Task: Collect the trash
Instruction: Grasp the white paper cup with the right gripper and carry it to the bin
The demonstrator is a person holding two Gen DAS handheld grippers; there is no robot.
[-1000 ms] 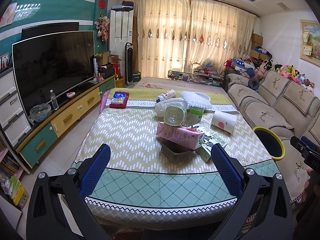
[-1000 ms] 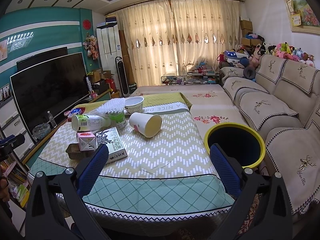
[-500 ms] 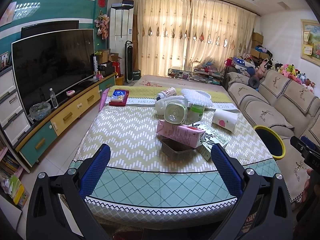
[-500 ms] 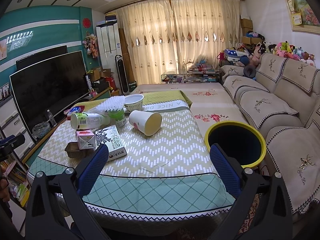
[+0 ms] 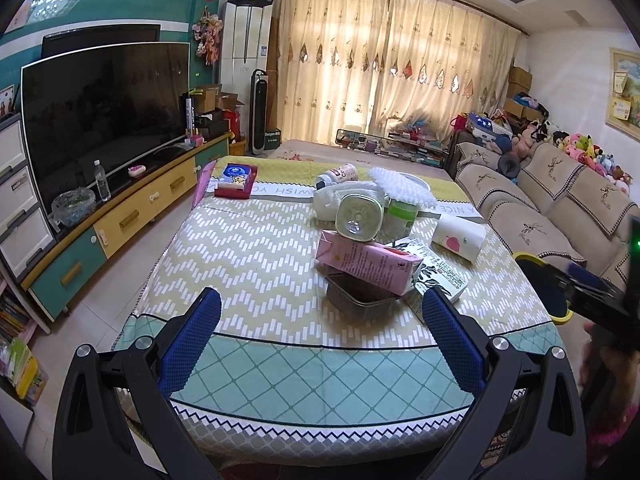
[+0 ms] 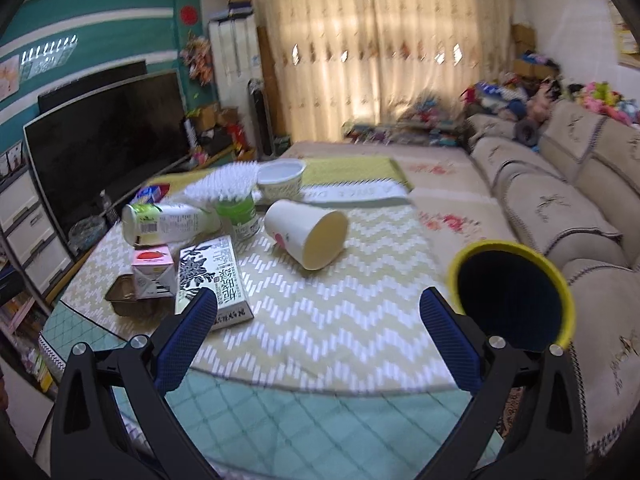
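Trash lies piled on the cloth-covered table (image 5: 256, 264): a pink carton (image 5: 368, 266) on a foil tray (image 5: 356, 300), a black-and-white carton (image 6: 214, 280), a lying white paper cup (image 6: 306, 232), a lying bottle (image 6: 168, 222), a green cup (image 6: 238, 214) and a white bowl (image 6: 280, 178). A yellow-rimmed dark bin (image 6: 512, 296) stands at the table's right side. My left gripper (image 5: 320, 328) is open and empty over the near table edge. My right gripper (image 6: 318, 328) is open and empty, short of the paper cup, left of the bin.
A TV (image 5: 104, 120) on a long cabinet (image 5: 120, 216) runs along the left wall. A beige sofa (image 5: 560, 200) lines the right side behind the bin. A red tray with a blue box (image 5: 236, 178) sits at the table's far left.
Both grippers have moved forward toward the table, the right one faster and with blur. The right view has dropped closer to the paper cup and bin. Nothing on the table has moved.
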